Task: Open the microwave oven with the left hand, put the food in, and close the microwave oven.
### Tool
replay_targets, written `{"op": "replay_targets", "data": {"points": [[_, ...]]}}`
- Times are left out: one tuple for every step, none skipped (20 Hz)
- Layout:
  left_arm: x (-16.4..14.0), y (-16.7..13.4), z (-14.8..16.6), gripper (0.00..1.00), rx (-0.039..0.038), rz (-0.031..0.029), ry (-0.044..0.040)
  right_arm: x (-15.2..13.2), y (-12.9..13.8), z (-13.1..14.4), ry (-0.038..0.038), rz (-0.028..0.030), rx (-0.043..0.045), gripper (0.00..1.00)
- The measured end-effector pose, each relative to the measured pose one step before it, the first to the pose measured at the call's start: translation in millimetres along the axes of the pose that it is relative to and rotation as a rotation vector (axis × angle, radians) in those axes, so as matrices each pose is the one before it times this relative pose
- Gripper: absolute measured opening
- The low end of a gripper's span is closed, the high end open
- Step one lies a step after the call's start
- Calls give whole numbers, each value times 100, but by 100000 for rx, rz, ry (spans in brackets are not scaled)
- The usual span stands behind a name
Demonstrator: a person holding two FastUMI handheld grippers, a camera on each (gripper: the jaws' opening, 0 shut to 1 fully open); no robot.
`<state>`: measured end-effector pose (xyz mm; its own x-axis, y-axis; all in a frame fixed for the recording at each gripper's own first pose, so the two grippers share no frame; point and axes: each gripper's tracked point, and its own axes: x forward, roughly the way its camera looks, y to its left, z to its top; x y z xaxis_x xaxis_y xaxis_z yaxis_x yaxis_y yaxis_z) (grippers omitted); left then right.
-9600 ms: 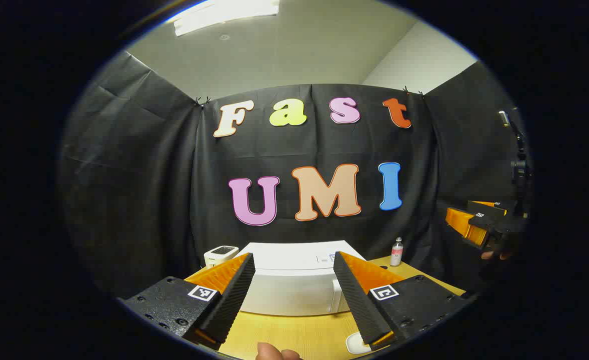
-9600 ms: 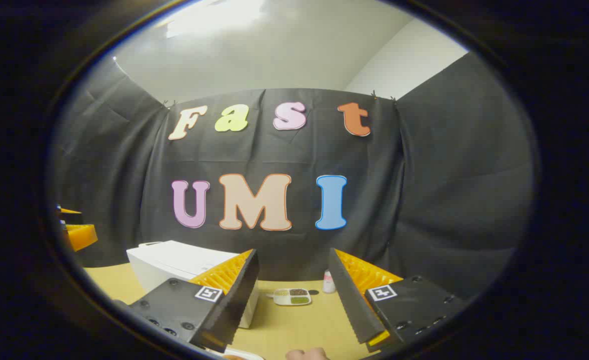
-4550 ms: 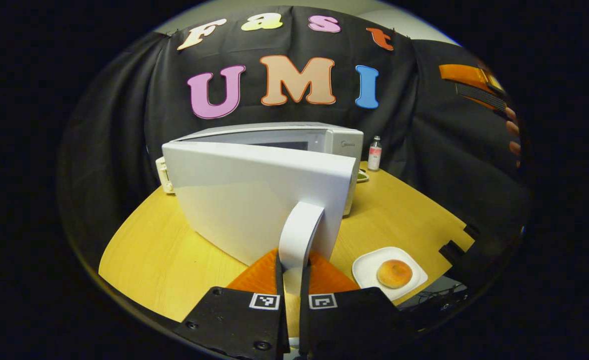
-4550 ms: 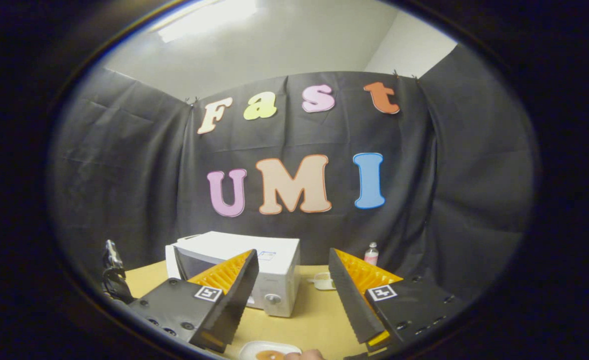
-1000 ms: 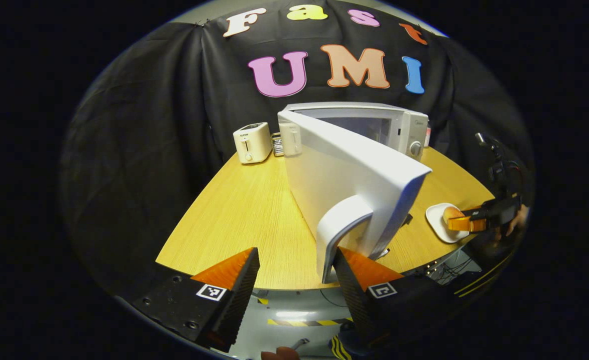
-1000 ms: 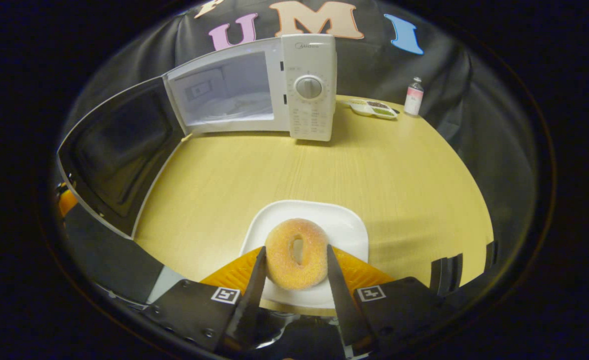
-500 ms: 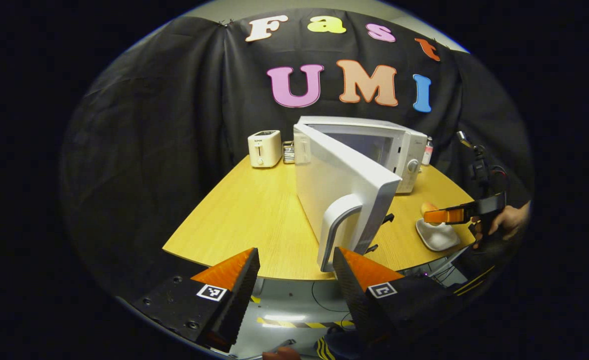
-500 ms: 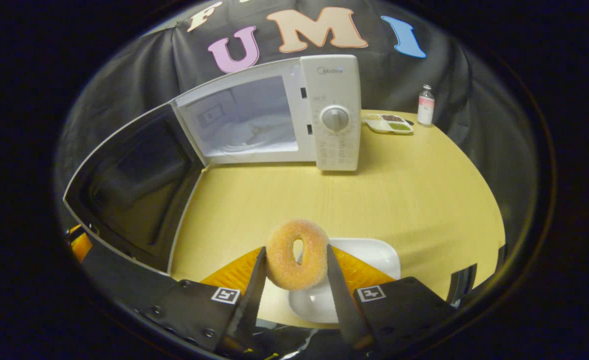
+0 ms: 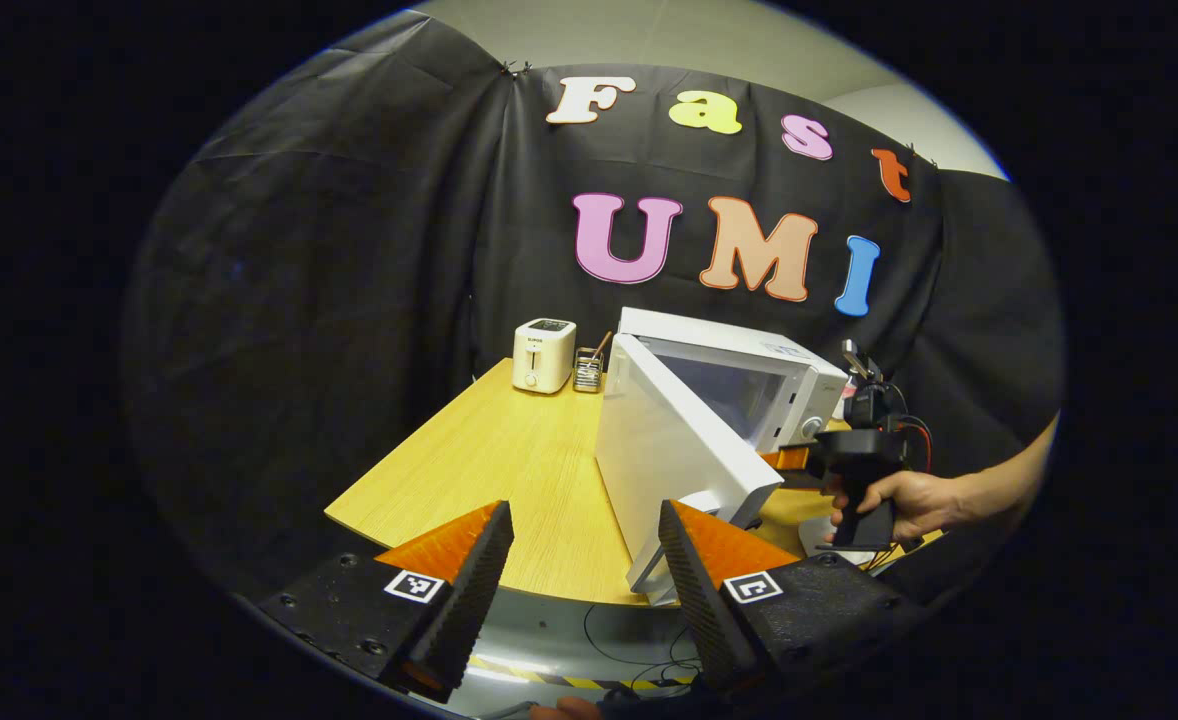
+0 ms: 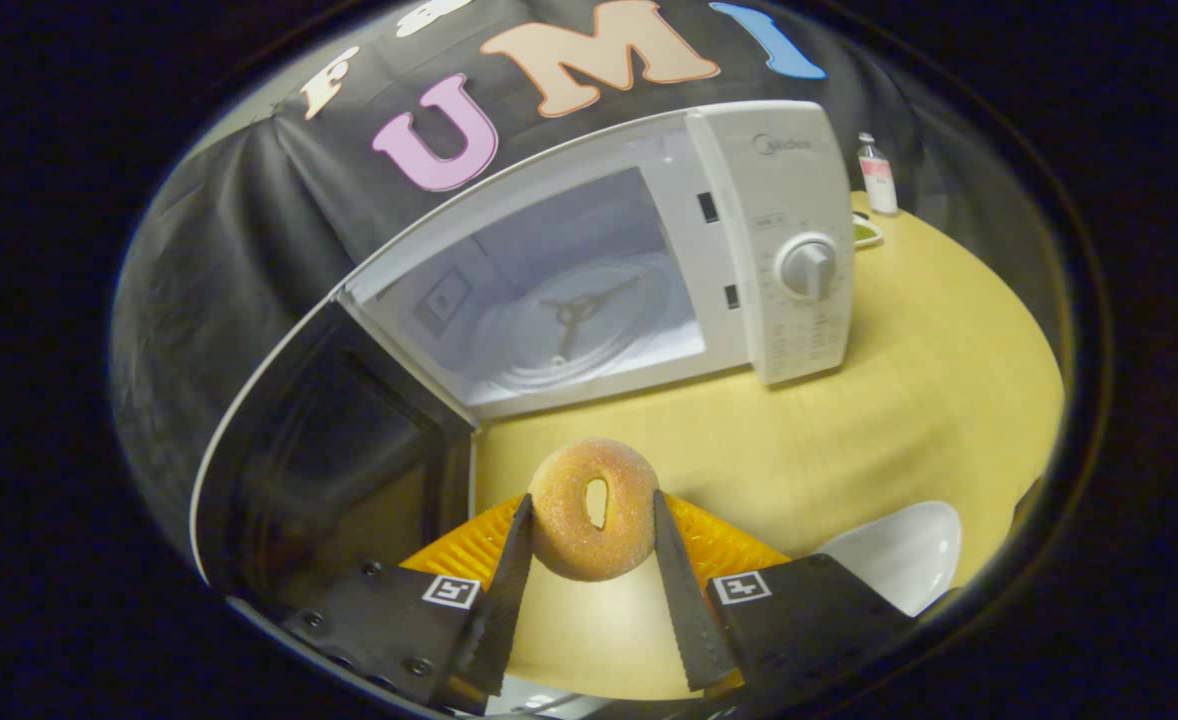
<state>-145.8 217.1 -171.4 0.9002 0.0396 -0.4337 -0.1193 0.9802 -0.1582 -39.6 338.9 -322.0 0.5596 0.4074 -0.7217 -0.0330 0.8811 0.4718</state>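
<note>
Above the near counter (image 10: 849, 420), our right claw (image 10: 589, 560) pinches the doughnut (image 10: 593, 508); left claw (image 9: 579, 570) hangs open, empty. We carry it level into the open microwave (image 10: 589, 290), onto the turntable (image 10: 579, 325).

Bare forearm (image 9: 999, 490), black claw (image 9: 581, 590) bodies, square coded markers, small screws

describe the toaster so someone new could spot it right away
Start at the white microwave on the wooden table. At the table's far corner beyond its open door stands the toaster, beside a small wire holder. It is the solid cream box.
</note>
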Motion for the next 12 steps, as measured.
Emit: {"op": "replay_targets", "data": {"points": [[154, 140, -341, 87, -968, 12, 999, 938, 1410, 795, -1780, 1921, 2211, 63], [-7, 121, -230, 91, -1522, -115, 422, 1102, 1122, 783, -1945, 1461, 1323, 63], [56, 23, -180, 87, -1664, -156, 825, 1232, 1042, 799, -2489, 1344, 3209, 63], [-148, 133, -435, 87, -1195, 353, 1398, 1160, 800, 473, -2334, 1089, 4228, 63], [-130, 269, -583, 87, -725, 524, 1310, 1365, 803, 513, -2275, 454, 4837, 63], [-179, 129, -335, 87, -386, 335, 1157, 1015, 484, 632, -2927, -238, 4985, 63], [-130, 163, -352, 87, -200, 270, 1617, 1154, 439, 563, -2930, -73, 4031, 63], [-202, 315, -377, 87, 95, 527, 1782, 1084, 145, 325, -2412, -795, 2402, 63], [-51, 389, -281, 87, 376, 596, 1293, 964, 33, 464, -2647, -868, 1073, 63], [-111, 500, -147, 87, 550, 968, 1143, 937, -256, 298, -1754, -1164, -369, 63], [-34, 519, -54, 87, 233, 1161, 860, 806, -234, 166, -2146, -1050, -266, 62], [-63, 553, -94, 87, -372, 1209, 1039, 900, -517, 263, -1744, -1604, 129, 63]]}}
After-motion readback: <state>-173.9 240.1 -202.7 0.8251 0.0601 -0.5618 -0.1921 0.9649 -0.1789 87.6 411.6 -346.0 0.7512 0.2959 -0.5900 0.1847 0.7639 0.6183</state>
